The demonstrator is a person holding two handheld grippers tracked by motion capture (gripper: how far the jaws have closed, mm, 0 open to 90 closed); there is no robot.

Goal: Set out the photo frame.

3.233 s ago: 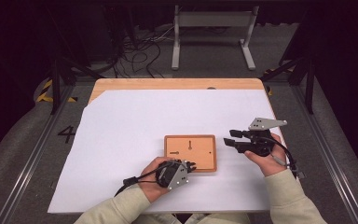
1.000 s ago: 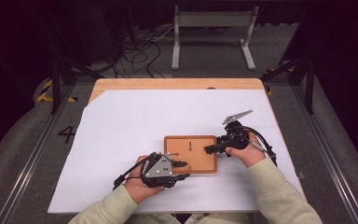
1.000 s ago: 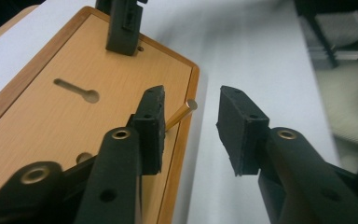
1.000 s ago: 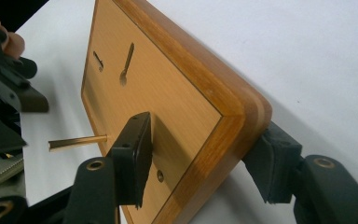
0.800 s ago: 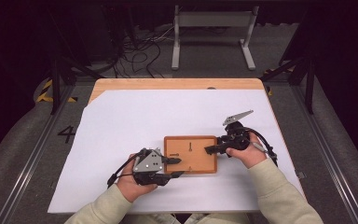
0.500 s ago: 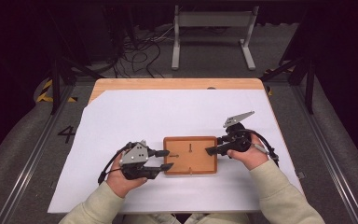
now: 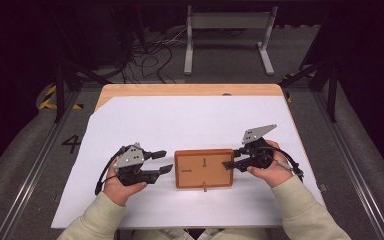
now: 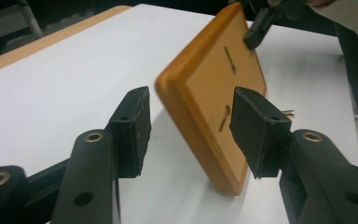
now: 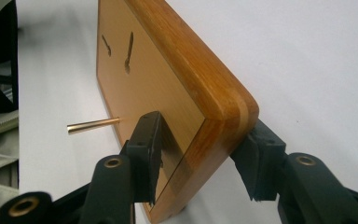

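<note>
- My left gripper (image 7: 161,162) sits just off the left edge of the wooden board (image 7: 203,168), apart from it in the high view.
- Its jaws have just been opening. They stand moderately wide and press on nothing. In the left gripper view the near corner of the wooden board (image 8: 214,107) lies ahead of the gap, not between the pads.
- My right gripper (image 7: 228,164) is at the right edge of the board. One jaw lies over the top face, the other is at the edge on the outside.
- Its jaws have just been closing, with the board edge between them. In the right gripper view (image 9: 200,158) the pads bracket the corner of the wooden board (image 9: 168,79); I cannot tell whether both pads press on the wood.
- The board lies on the white sheet (image 7: 180,120) covering the surface, near my side, between the two grippers.
- The top face carries two short dark slots (image 7: 204,162).
- A thin brass pin (image 9: 93,124) projects from the near edge of the board.
</note>
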